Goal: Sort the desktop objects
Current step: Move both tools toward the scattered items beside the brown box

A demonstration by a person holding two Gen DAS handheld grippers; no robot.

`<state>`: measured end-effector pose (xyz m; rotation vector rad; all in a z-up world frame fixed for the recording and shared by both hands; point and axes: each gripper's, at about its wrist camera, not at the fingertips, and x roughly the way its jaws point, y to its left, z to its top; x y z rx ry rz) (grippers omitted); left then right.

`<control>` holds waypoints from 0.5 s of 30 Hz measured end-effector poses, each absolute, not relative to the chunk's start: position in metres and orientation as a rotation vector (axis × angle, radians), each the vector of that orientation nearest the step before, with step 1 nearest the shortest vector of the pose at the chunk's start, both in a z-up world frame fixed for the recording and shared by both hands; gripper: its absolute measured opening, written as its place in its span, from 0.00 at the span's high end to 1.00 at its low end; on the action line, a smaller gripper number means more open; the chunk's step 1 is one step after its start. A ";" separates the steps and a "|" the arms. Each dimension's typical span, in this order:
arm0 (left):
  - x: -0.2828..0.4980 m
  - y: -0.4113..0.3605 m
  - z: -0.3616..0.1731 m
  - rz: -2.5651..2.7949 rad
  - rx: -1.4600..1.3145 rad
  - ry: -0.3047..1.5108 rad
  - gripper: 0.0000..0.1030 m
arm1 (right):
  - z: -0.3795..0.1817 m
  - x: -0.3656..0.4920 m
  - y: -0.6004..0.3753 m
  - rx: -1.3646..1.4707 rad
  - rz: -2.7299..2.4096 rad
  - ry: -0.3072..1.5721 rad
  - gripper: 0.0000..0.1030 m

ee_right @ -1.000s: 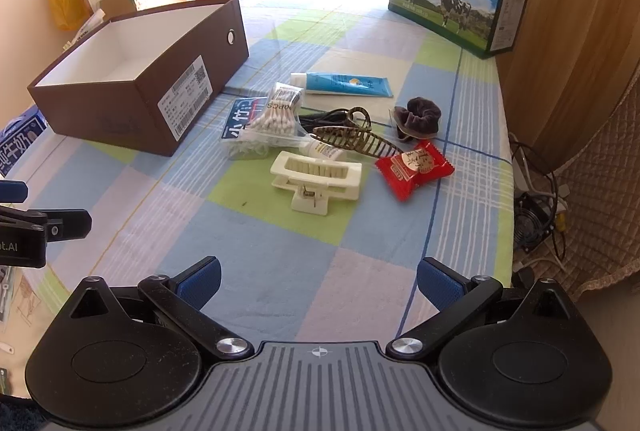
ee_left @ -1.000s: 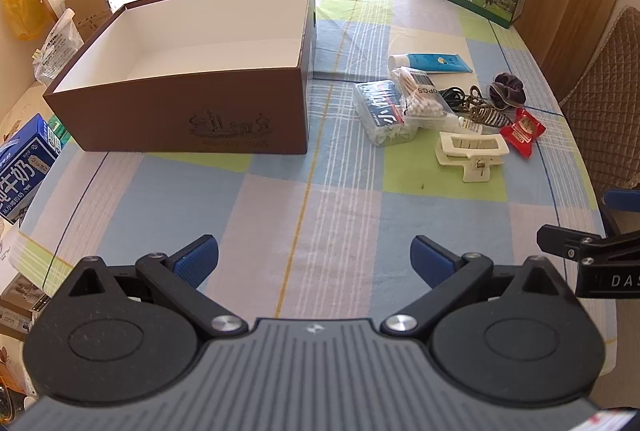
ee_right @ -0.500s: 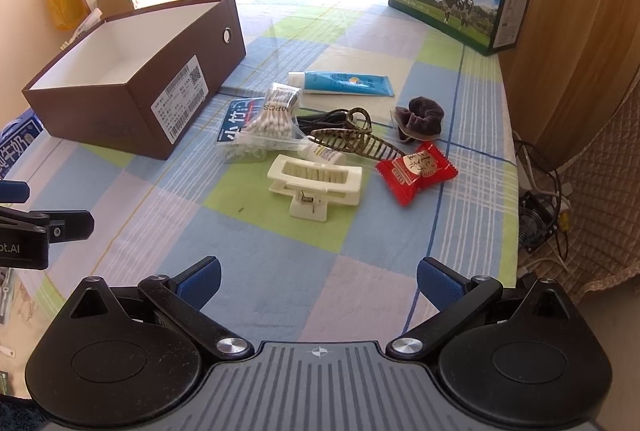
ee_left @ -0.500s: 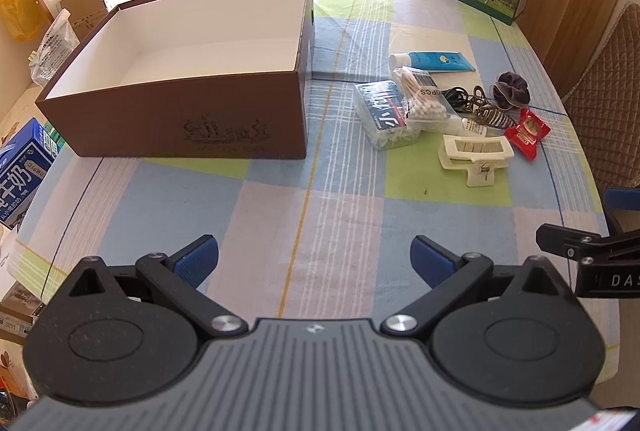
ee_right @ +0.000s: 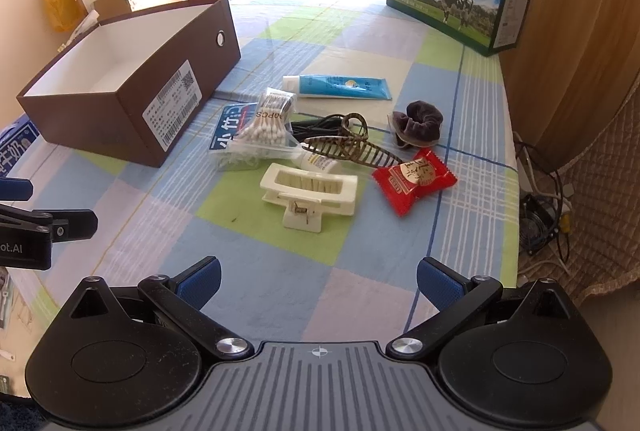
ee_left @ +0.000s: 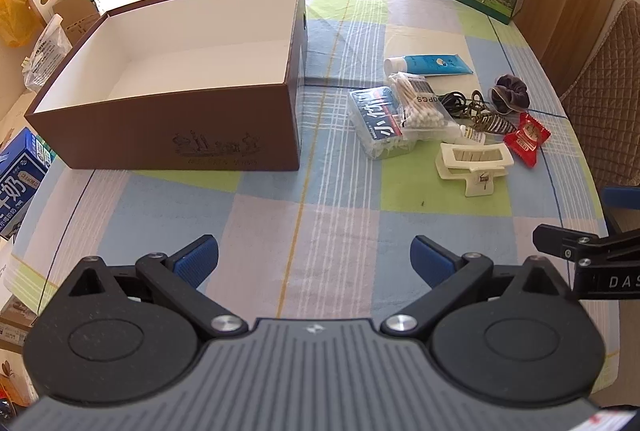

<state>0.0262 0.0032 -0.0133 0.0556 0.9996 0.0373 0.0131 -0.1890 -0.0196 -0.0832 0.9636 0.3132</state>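
The table [ee_left: 280, 231] carries a brown box [ee_left: 180, 147] toward its left edge, open-topped and with nothing visible inside. The clutter lies near the right edge: tissue pack [ee_right: 232, 135], tube [ee_right: 340, 87], cotton swabs [ee_right: 268, 127], cream hair clip [ee_right: 308, 195], brown claw clip [ee_right: 352, 147], scrunchie [ee_right: 418, 123], red candy [ee_right: 414, 179]. The cream clip lies straight ahead of the right gripper [ee_right: 318, 279], long axis crosswise; that gripper is likely nearer. The left gripper [ee_left: 314, 257] faces bare cloth. Both gape wide, holding nothing.

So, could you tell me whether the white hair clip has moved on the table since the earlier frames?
No. The white hair clip keeps its place beside the red snack packet on the same green square.
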 end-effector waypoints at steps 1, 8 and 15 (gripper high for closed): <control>0.027 0.003 -0.014 0.035 0.057 1.001 0.02 | -0.020 0.014 -0.190 -0.084 0.313 0.963 0.02; 0.038 -0.005 -0.015 0.007 0.073 1.001 0.02 | -0.022 0.020 -0.195 -0.071 0.315 0.971 0.02; 0.052 -0.013 -0.019 -0.051 0.074 1.001 0.02 | -0.027 0.030 -0.207 -0.049 0.278 0.947 0.02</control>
